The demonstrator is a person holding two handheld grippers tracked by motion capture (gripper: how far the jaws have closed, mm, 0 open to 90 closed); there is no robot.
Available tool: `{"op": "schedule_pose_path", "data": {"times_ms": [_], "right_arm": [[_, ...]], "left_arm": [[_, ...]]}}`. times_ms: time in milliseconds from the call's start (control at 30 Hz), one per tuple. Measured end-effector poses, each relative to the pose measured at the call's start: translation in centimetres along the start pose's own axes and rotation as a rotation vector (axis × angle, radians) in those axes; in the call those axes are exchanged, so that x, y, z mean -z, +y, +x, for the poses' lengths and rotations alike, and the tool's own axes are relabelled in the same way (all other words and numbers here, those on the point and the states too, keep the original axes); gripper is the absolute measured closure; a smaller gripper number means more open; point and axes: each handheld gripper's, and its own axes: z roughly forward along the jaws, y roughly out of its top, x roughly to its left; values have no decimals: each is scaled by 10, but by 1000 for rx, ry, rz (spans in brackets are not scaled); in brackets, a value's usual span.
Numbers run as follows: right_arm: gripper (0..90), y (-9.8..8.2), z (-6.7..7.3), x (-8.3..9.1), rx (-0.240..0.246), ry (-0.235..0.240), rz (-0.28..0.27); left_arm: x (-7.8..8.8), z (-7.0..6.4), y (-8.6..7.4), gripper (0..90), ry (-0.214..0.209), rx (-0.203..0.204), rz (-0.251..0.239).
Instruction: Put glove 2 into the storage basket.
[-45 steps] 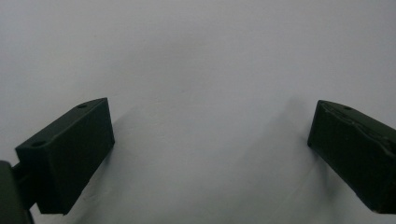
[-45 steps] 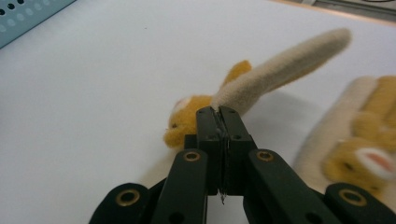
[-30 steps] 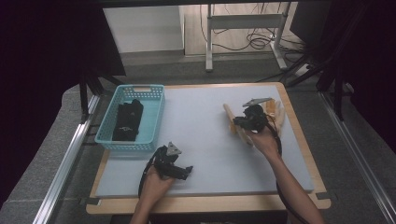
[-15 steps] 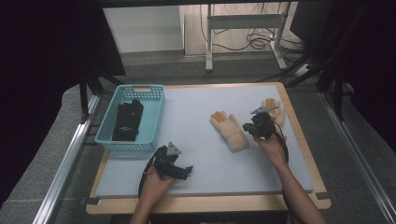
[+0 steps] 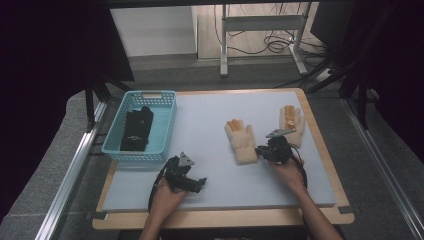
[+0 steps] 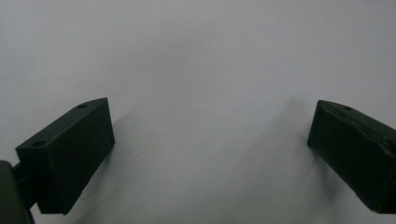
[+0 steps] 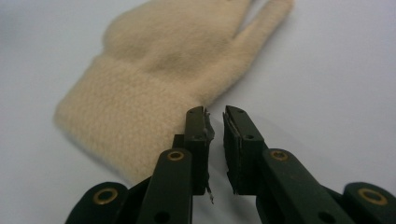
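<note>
Jaws of the right gripper (image 7: 215, 122) stand nearly together with a thin gap and nothing between them, having just been closing then easing slightly; they sit just beside the cuff of the near cream glove (image 7: 154, 74), which lies flat right of the table's middle. Jaws of the left gripper (image 6: 210, 149) stand wide apart over bare grey mat (image 5: 210, 130) near the front edge. A second cream glove (image 5: 292, 122) lies near the right edge. Black gloves (image 5: 137, 129) rest inside the blue basket (image 5: 114, 131) at the left edge.
</note>
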Motion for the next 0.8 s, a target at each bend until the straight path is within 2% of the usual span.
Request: {"op": "schedule_pose_path", "data": {"times_ms": [200, 267, 333, 433, 533, 800], "right_arm": [[769, 1, 20, -6, 41, 49, -7], [745, 2, 23, -6, 56, 46, -3], [705, 4, 20, -4, 64, 35, -5], [646, 7, 8, 6, 34, 26, -27], [596, 10, -8, 18, 2, -9, -57], [507, 12, -58, 44, -41, -148, -83]], "left_arm": [[0, 0, 0, 8, 0, -1, 0], [0, 0, 0, 9, 0, -1, 0], [0, 0, 0, 9, 0, 0, 0], [0, 0, 0, 9, 0, 0, 0], [0, 0, 0, 9, 0, 0, 0], [0, 0, 0, 9, 0, 1, 0]]}}
